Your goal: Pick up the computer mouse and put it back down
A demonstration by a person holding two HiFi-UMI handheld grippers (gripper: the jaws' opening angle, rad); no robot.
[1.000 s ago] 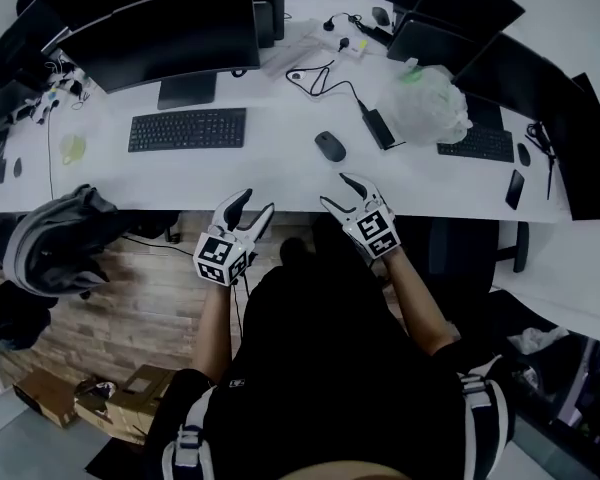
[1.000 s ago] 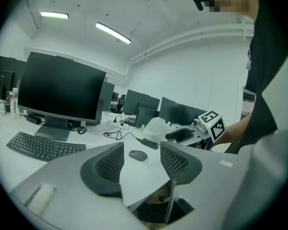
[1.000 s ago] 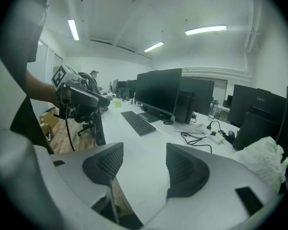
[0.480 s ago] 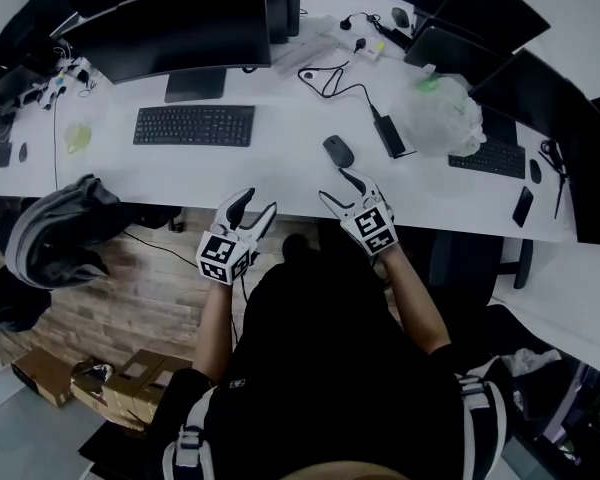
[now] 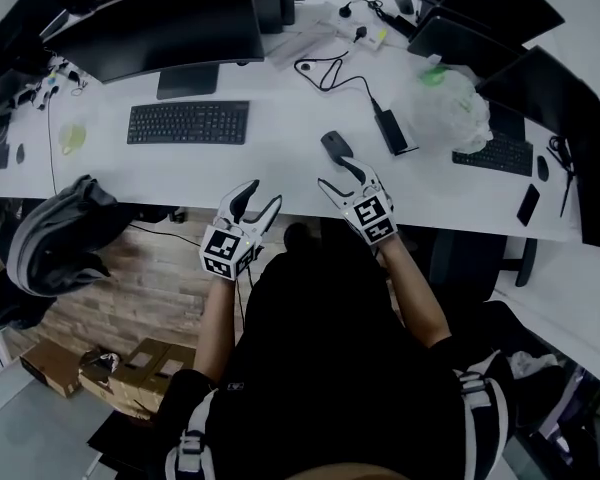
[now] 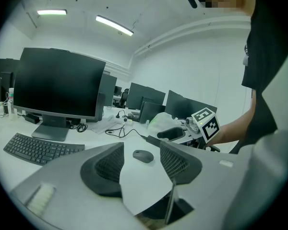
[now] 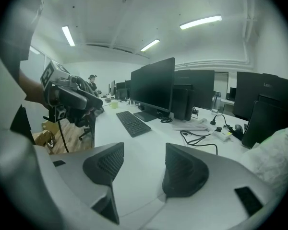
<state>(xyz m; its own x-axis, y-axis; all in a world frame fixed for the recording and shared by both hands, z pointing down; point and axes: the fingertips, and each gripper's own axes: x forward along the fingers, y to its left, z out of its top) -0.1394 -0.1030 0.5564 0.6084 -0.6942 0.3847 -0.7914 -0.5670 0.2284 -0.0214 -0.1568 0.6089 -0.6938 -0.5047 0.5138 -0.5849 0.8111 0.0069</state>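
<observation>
A dark computer mouse (image 5: 335,145) lies on the white desk (image 5: 280,168), right of the keyboard. My right gripper (image 5: 337,174) is open just short of it, the upper fingertip close to the mouse's near end, apart from it. In the right gripper view the jaws (image 7: 140,169) frame only bare desk; the mouse is out of sight there. My left gripper (image 5: 261,196) hangs open at the desk's front edge, further left. Its own view shows the mouse (image 6: 143,155) beyond the open jaws and the right gripper (image 6: 175,133) past it.
A black keyboard (image 5: 188,122) and a large monitor (image 5: 160,28) stand left of the mouse. A power brick with cable (image 5: 392,130) and a crumpled plastic bag (image 5: 445,108) lie to its right. A backpack (image 5: 60,238) sits below the desk edge at the left.
Both grippers have moved forward toward the desk. The right one has drawn near the mouse; the left has reached the desk edge. Both jaws stay open.
</observation>
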